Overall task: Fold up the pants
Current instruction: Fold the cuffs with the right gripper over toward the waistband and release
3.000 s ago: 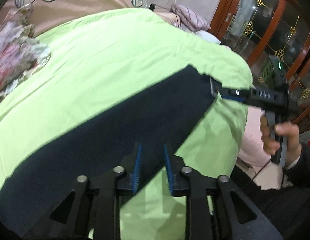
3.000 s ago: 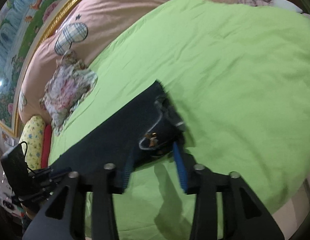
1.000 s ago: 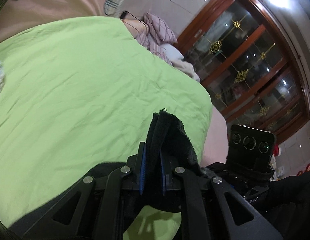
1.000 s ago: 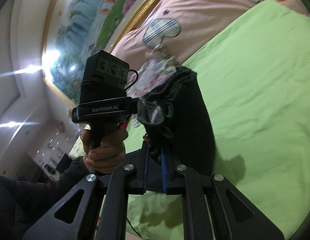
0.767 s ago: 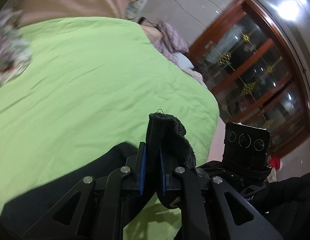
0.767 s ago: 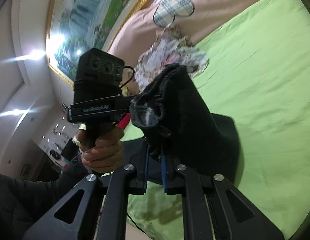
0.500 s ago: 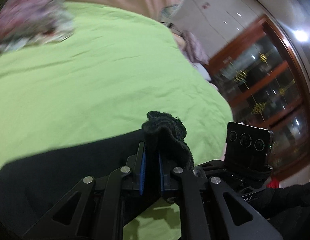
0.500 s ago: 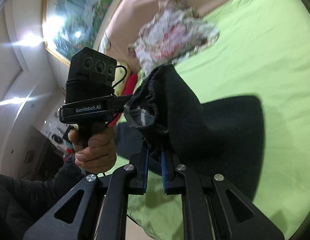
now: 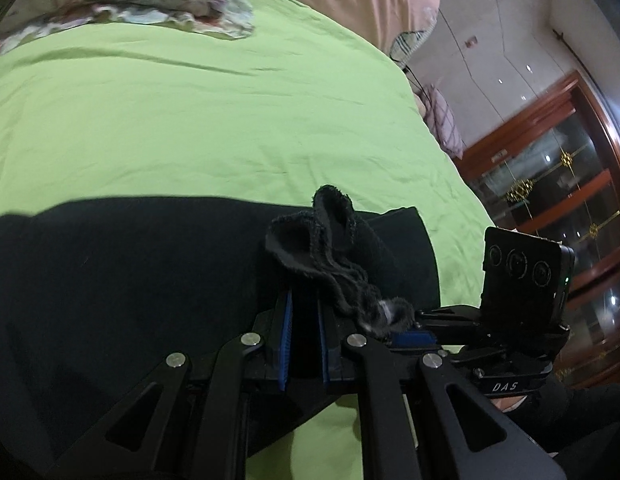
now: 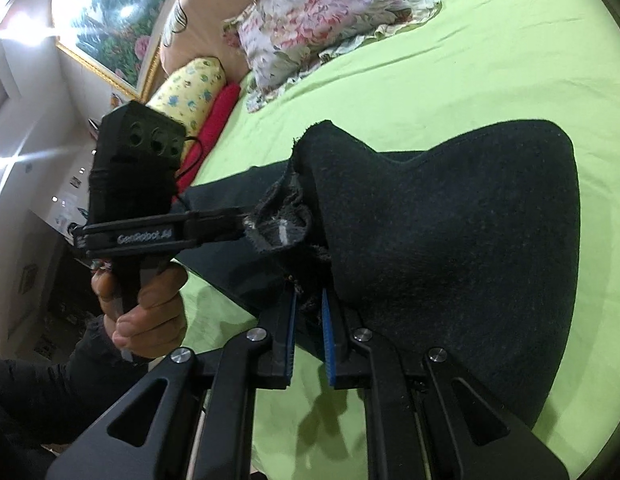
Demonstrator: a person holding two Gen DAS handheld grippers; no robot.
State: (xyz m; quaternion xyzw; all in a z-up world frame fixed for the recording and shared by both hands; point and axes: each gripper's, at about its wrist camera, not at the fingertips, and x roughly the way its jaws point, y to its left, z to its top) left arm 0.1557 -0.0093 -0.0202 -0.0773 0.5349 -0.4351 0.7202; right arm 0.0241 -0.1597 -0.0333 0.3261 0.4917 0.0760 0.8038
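Dark navy pants lie on the green bed sheet, with one end doubled over the rest. My left gripper is shut on the bunched waistband edge. My right gripper is shut on the same bunched edge, right beside the left one. In the right wrist view the folded part of the pants spreads to the right over the sheet. The left gripper's body and the hand on it show at the left of that view.
A floral cushion lies on the far side of the bed, with a yellow bolster and a red item behind it. A pink duvet and a wooden glass cabinet stand beyond the bed's edge.
Both grippers, shut on the waistband, have carried it across and down over the rest of the pants. The fabric now lies doubled on the sheet.
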